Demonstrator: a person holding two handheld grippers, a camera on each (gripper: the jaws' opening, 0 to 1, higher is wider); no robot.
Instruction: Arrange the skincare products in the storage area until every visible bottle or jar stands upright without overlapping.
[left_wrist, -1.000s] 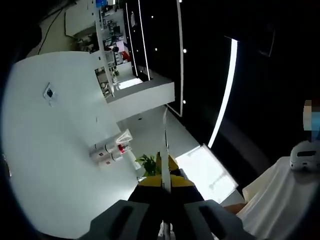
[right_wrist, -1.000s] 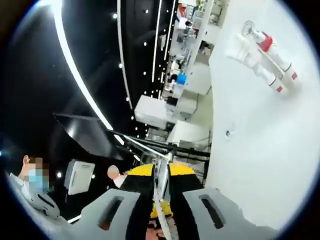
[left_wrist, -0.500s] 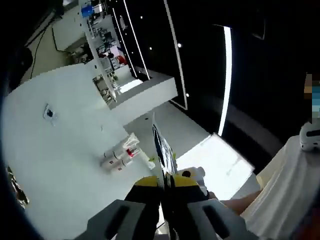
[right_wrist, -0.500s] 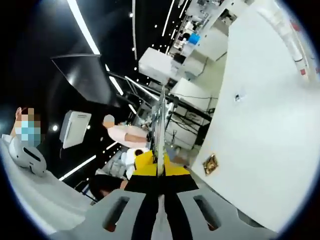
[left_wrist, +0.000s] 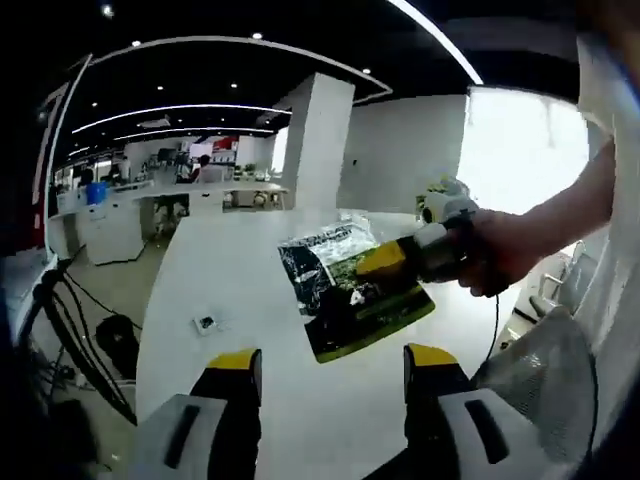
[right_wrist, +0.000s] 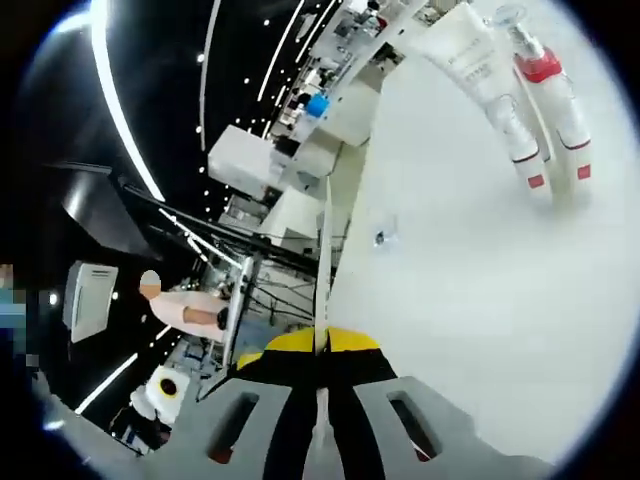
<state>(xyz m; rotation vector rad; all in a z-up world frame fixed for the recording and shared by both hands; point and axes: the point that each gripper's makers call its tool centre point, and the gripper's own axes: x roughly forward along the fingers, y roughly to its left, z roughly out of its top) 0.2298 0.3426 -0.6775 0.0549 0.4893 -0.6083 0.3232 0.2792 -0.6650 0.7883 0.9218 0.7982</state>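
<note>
My left gripper (left_wrist: 333, 360) stands open over the white table (left_wrist: 230, 290) with nothing between its yellow-tipped fingers. Ahead of it a flat green-and-black packet (left_wrist: 345, 285) hangs above the table, pinched at its right edge by my right gripper (left_wrist: 400, 258), which a hand (left_wrist: 500, 250) holds. In the right gripper view my right gripper (right_wrist: 322, 345) is shut on that packet, seen edge-on as a thin line. Far along the table (right_wrist: 450, 300) lie a white tube (right_wrist: 470, 60) and red-capped bottles (right_wrist: 545, 75), close together; I cannot tell whether they touch.
A small square item (left_wrist: 205, 322) lies on the table to the left. Cables (left_wrist: 70, 330) hang off the table's left side. A grey mesh chair back (left_wrist: 540, 370) is at the right. Desks and shelves (left_wrist: 160, 195) stand beyond.
My left gripper has opened and let go of the packet, which the right gripper still holds. Both views have swung widely with the hands.
</note>
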